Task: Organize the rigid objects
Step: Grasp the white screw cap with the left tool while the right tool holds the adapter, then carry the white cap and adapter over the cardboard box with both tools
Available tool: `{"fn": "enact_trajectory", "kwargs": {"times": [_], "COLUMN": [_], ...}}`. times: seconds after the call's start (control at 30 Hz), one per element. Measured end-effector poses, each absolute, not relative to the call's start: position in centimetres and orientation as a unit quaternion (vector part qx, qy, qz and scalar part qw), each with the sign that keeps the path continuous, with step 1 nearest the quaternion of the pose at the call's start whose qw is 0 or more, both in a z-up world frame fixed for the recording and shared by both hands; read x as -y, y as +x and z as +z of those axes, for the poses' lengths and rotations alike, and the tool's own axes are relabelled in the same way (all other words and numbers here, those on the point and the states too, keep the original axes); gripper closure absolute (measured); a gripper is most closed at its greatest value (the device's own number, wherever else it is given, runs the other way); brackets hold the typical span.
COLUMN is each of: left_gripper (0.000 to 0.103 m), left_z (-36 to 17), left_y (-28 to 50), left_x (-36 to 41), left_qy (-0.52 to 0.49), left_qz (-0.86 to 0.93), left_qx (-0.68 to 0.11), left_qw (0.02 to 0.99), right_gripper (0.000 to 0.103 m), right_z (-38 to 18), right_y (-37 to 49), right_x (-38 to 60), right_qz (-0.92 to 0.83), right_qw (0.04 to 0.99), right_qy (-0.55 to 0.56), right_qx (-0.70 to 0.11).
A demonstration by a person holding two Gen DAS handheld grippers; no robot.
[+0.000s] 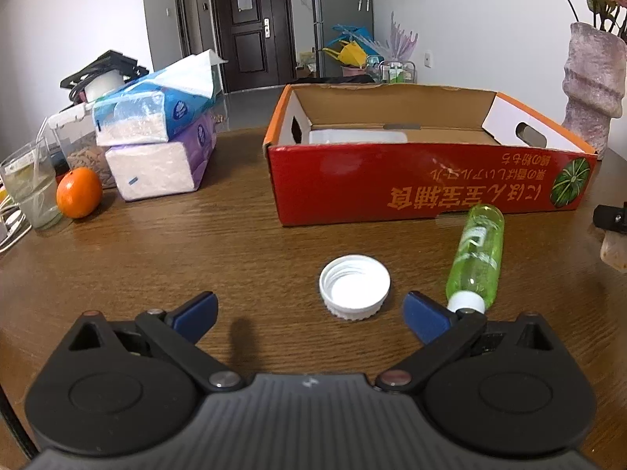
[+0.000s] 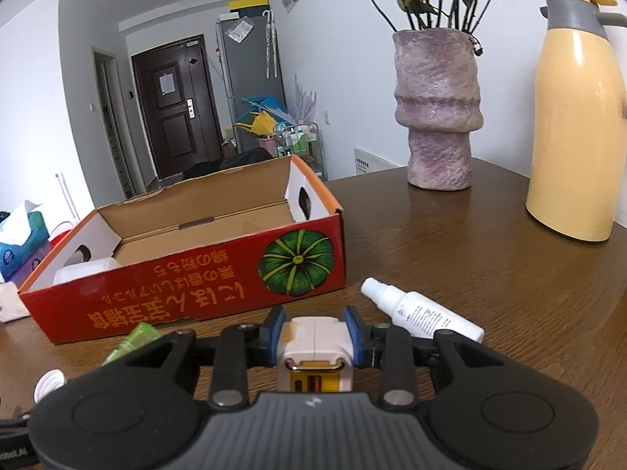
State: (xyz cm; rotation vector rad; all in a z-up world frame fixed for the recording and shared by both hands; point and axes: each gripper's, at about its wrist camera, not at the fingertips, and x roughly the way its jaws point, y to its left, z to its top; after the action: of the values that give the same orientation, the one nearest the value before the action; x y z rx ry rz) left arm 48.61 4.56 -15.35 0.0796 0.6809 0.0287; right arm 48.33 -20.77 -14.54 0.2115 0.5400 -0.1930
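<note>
A small white and yellow charger block (image 2: 314, 346) is sitting squeezed between the blue fingers (image 2: 277, 327) of the right gripper (image 2: 315, 323), which are closing on its two sides and holding it just above the tabletop (image 2: 490, 258), near the front wall of the red cardboard box (image 2: 188, 290). The box is standing open on the far side of the block, with a white container (image 2: 88, 268) lying in its left end. A white spray bottle (image 2: 421, 315) is lying on its side just right of the held block, and a green bottle (image 2: 135, 338) is peeking out to the left. In the left wrist view, the left gripper (image 1: 311, 311) is hovering with its fingers (image 1: 196, 309) spread wide and holding nothing; a white cap (image 1: 354, 287) is lying open side up just beyond the gap between them, a little toward the right finger. The green bottle (image 1: 477, 252) is lying tilted beside the cap, its white neck right by the right finger and its base near the box (image 1: 411, 184). Farther left, an orange (image 1: 79, 192), a plastic cup (image 1: 31, 188) and stacked tissue packs (image 1: 156, 149) are resting on the tabletop. A purple vase (image 2: 437, 117) and a yellow thermos jug (image 2: 574, 117) are standing at the far right.
</note>
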Motion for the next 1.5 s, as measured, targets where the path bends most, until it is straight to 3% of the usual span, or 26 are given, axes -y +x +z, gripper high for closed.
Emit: {"fn": "enact_trajectory", "kwargs": {"times": [0.1, 0.2, 0.27, 0.33, 0.43, 0.7, 0.9, 0.93, 0.97, 1.03, 1.07, 1.23, 1.3, 1.33, 1.5], "left_gripper": [0.006, 0.024, 0.05, 0.069, 0.086, 0.09, 0.088, 0.076, 0.051, 0.027, 0.022, 0.027, 0.044, 0.06, 0.062], "left_z": [-15.3, -15.4, -15.5, -15.5, -15.1, -13.7, -13.8, -13.9, -14.1, -14.1, -14.0, -15.0, -15.5, -15.7, -14.8], "left_y": [48.8, 49.0, 49.1, 49.1, 48.8, 47.8, 47.8, 47.9, 48.0, 47.9, 47.9, 49.9, 51.0, 51.3, 50.4], "left_x": [-4.4, -4.3, -4.2, -4.0, -4.3, -4.6, -4.4, -4.4, -4.4, -4.4, -4.4, -3.4, -3.4, -3.5, -3.6], "left_qy": [0.033, 0.031, 0.032, 0.041, 0.034, 0.022, 0.021, 0.017, 0.013, 0.01, 0.009, 0.026, 0.027, 0.023, 0.018], "left_qz": [0.003, -0.003, -0.011, -0.013, -0.015, -0.013, -0.027, -0.03, -0.03, -0.02, -0.017, -0.005, -0.002, -0.003, -0.015], "left_qx": [-0.335, -0.339, -0.342, -0.345, -0.339, -0.31, -0.313, -0.318, -0.321, -0.307, -0.3, -0.319, -0.339, -0.345, -0.32], "left_qw": [0.942, 0.94, 0.939, 0.938, 0.94, 0.95, 0.949, 0.948, 0.947, 0.952, 0.954, 0.947, 0.94, 0.938, 0.947], "right_gripper": [0.072, 0.072, 0.072, 0.072, 0.072, 0.072, 0.072, 0.072, 0.072, 0.072, 0.072, 0.072, 0.072, 0.072, 0.072], "right_z": [-14.5, -14.4, -14.4, -14.4, -14.3, -13.8, -13.6, -13.6, -13.6, -13.6, -13.6, -13.7, -13.7, -13.7, -13.7], "right_y": [48.3, 48.3, 48.3, 48.2, 48.0, 47.5, 47.3, 47.3, 47.3, 47.3, 47.4, 47.5, 47.6, 47.6, 47.6], "right_x": [20.4, 20.2, 20.1, 20.0, 19.9, 20.1, 19.8, 19.8, 19.8, 19.9, 19.9, 19.9, 20.0, 20.0, 20.0], "right_qz": [-0.09, -0.086, -0.084, -0.081, -0.076, -0.069, -0.064, -0.064, -0.065, -0.067, -0.067, -0.07, -0.07, -0.069, -0.069], "right_qw": [0.955, 0.956, 0.956, 0.956, 0.957, 0.958, 0.96, 0.96, 0.96, 0.96, 0.959, 0.959, 0.959, 0.959, 0.958], "right_qy": [0.1, 0.098, 0.097, 0.097, 0.095, 0.108, 0.106, 0.106, 0.107, 0.107, 0.107, 0.108, 0.109, 0.109, 0.111], "right_qx": [-0.266, -0.264, -0.264, -0.263, -0.262, -0.256, -0.252, -0.252, -0.252, -0.252, -0.252, -0.253, -0.253, -0.253, -0.255]}}
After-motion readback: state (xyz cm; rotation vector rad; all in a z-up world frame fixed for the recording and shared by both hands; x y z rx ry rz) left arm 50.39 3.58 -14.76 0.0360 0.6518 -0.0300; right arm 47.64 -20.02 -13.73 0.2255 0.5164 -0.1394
